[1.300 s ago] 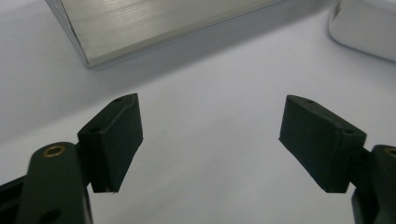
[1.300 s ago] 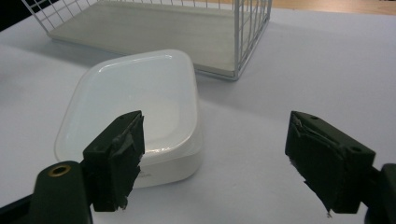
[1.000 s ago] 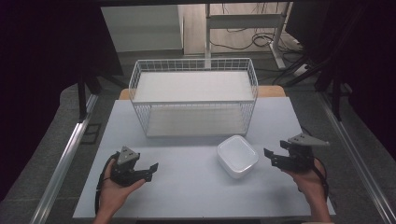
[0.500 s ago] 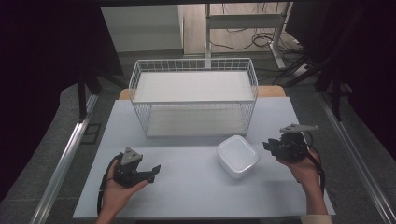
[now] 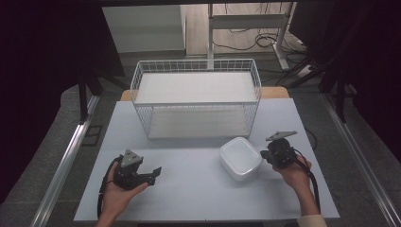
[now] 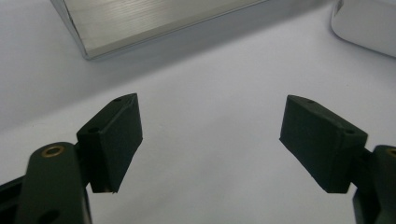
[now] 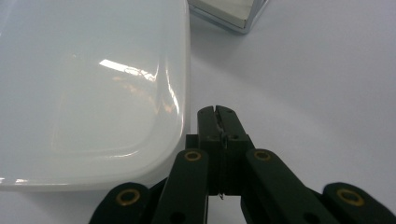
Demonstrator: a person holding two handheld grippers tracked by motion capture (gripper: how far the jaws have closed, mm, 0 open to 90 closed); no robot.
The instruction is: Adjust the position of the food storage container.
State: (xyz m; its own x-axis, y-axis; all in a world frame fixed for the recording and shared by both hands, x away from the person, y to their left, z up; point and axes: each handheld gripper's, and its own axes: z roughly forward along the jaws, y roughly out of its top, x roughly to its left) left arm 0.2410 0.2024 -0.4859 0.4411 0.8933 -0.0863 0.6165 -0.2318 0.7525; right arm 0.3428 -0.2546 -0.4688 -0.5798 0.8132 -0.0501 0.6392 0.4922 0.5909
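Right gripper [image 5: 270,155] neared the glossy white square dish [image 5: 239,158], jaws just closed empty; left gripper [image 5: 152,173] gapes.

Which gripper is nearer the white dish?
Right. The right gripper, jaws shut, sits just beside the white dish's edge; the left gripper rests well off, across bare table.

There is one white dish [image 5: 240,158], one wire basket [image 5: 196,97], one desk [image 5: 189,189], and two grippers, left [image 5: 153,172] and right [image 5: 265,153].
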